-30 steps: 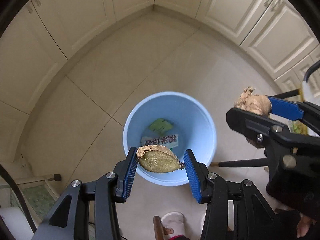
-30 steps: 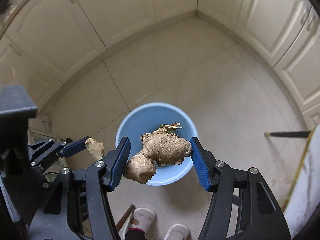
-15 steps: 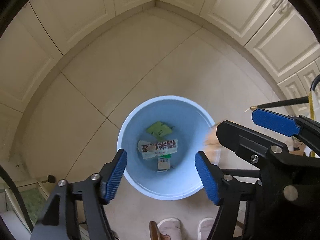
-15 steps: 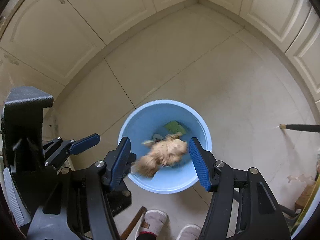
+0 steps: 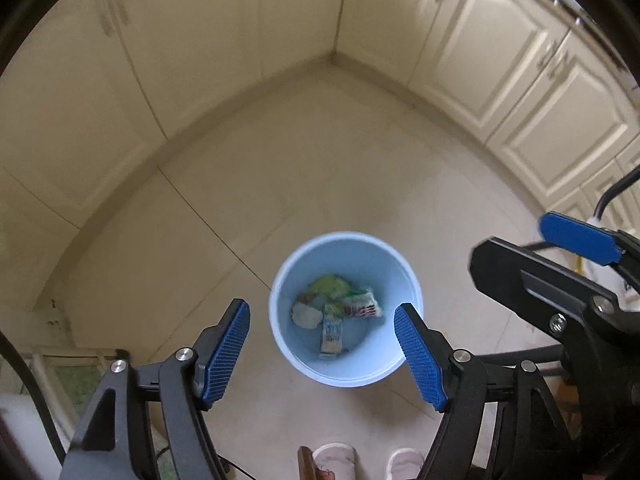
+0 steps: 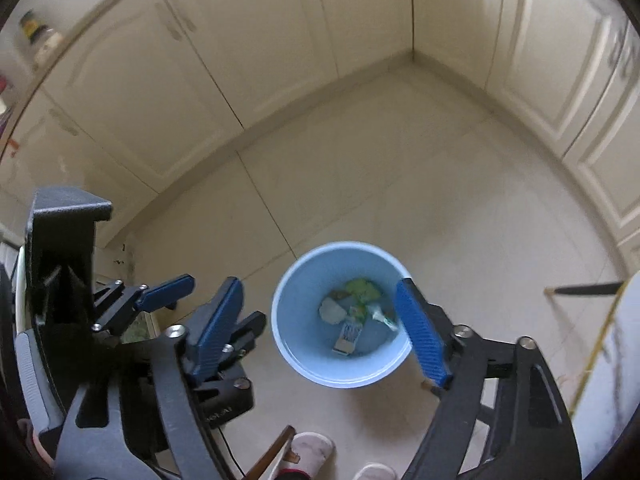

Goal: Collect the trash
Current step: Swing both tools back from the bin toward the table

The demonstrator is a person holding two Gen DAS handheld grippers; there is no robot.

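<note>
- Left gripper: jaws spread wide, nothing between them, held above the blue bin.
- Right gripper: jaws spread, likewise bare.
- Trash lying at the bin's bottom: wrappers, pale lump at 9 o'clock.
- Bin standing on tiled floor, slippers at 6 o'clock.

Right claw spread wide, empty, above blue bin.

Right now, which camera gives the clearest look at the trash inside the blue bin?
The left wrist view. There the bin sits whole between the open jaws and the wrappers lie unobstructed. In the right wrist view, a blue pad of the right gripper crosses the bin's right rim, and the wrappers look smaller.
</note>
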